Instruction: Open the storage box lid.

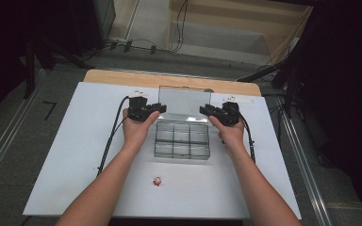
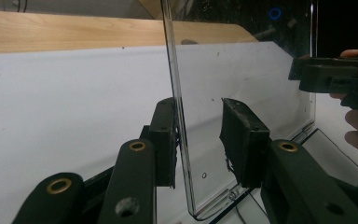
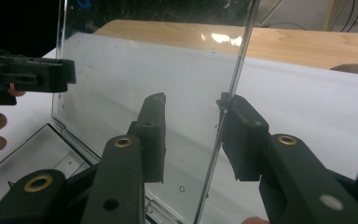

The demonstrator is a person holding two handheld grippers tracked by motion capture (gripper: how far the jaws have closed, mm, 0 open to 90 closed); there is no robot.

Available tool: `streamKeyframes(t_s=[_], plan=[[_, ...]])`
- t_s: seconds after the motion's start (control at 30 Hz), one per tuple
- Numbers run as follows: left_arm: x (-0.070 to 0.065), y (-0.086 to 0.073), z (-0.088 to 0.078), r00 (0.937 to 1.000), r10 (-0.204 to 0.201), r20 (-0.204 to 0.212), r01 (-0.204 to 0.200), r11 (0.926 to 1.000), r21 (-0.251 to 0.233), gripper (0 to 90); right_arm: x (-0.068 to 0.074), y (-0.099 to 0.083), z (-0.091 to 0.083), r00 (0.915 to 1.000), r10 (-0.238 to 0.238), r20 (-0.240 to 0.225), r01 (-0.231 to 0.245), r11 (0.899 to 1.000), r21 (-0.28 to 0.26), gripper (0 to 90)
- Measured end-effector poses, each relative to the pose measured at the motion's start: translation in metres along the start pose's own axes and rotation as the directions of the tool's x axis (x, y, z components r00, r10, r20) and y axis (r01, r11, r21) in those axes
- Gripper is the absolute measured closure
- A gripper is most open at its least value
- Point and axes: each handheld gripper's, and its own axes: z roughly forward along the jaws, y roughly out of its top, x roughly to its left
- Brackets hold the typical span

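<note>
Forearms: both are coming in from the near edge of the tabletop (image 1: 75,155), angling inward and forward, wrists straight.
Red item: a small red object (image 1: 157,181) is lying on the white sheet between the forearms, well apart from both hands.
Box: a clear compartment box (image 1: 182,139) is sitting mid-tabletop between the hands, its clear lid (image 1: 185,100) standing upright at the far side.
Left hand: the left hand (image 1: 135,128) is lying just beside the box's left wall, pointing the left gripper (image 1: 159,108) at the lid's left edge.
Left fingers: released; the lid's edge (image 2: 179,121) is standing between them, touching or almost touching the left pad, the other pad clearly apart.
Right hand: the right hand (image 1: 231,134) is mirroring this at the box's right wall, pointing the right gripper (image 1: 203,110) at the lid's right edge.
Right fingers: released; the lid's edge (image 3: 223,126) is passing just beside the right pad, contact not certain, the left pad well off.
Far edge: bare wooden board (image 1: 169,79) is showing beyond the white sheet.
</note>
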Motion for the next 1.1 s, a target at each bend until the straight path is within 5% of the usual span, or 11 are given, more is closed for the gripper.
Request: streamKeyframes(t_s=[0.33, 0.73, 1.1], plan=[[0.005, 0.0, 0.008, 0.998, -0.057, 0.027, 0.056, 0.9978, 0.036, 59.9, -0.007, -0.001, 0.007, 0.9985, 0.052, -0.018, -0.051, 0.999, 0.018, 57.5], [0.006, -0.002, 0.015, 0.9978, -0.064, 0.017, 0.063, 0.9954, 0.072, 51.9, -0.01, -0.003, 0.014, 0.9973, 0.073, -0.01, -0.073, 0.996, 0.045, 52.2], [0.007, -0.006, 0.021, 0.997, -0.077, 0.009, 0.076, 0.9912, 0.108, 43.6, -0.014, -0.007, 0.02, 0.9901, 0.14, -0.002, -0.14, 0.986, 0.088, 48.7]])
